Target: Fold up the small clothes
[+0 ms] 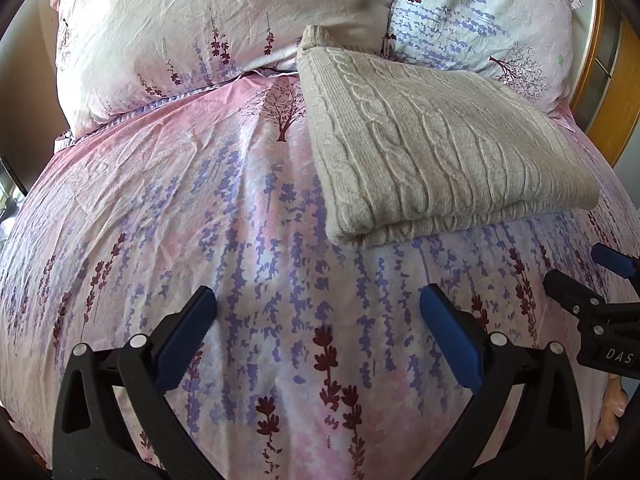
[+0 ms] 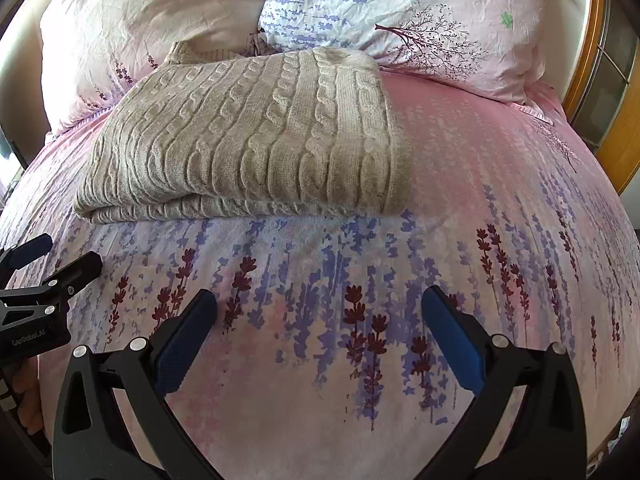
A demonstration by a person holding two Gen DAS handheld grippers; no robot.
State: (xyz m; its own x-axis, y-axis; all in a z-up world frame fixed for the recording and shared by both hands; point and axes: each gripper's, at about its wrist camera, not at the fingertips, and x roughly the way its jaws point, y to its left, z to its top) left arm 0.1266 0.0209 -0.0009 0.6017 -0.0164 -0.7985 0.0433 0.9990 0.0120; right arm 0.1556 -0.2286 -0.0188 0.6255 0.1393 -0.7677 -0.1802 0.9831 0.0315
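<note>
A folded beige sweater [image 1: 432, 148] lies on the bed [image 1: 200, 208], its far edge against two pillows [image 1: 180, 32]. The left tongs [image 1: 318, 312] and right tongs [image 2: 319, 314] hover spread wide over the floral cover, near the sweater, holding nothing.

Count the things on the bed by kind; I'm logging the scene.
Folded beige cable-knit sweater: 1
Floral pink-and-lavender pillows: 2
Open black grippers with blue pads, left gripper and right gripper, above the bedspread: 2
Total: 5
</note>
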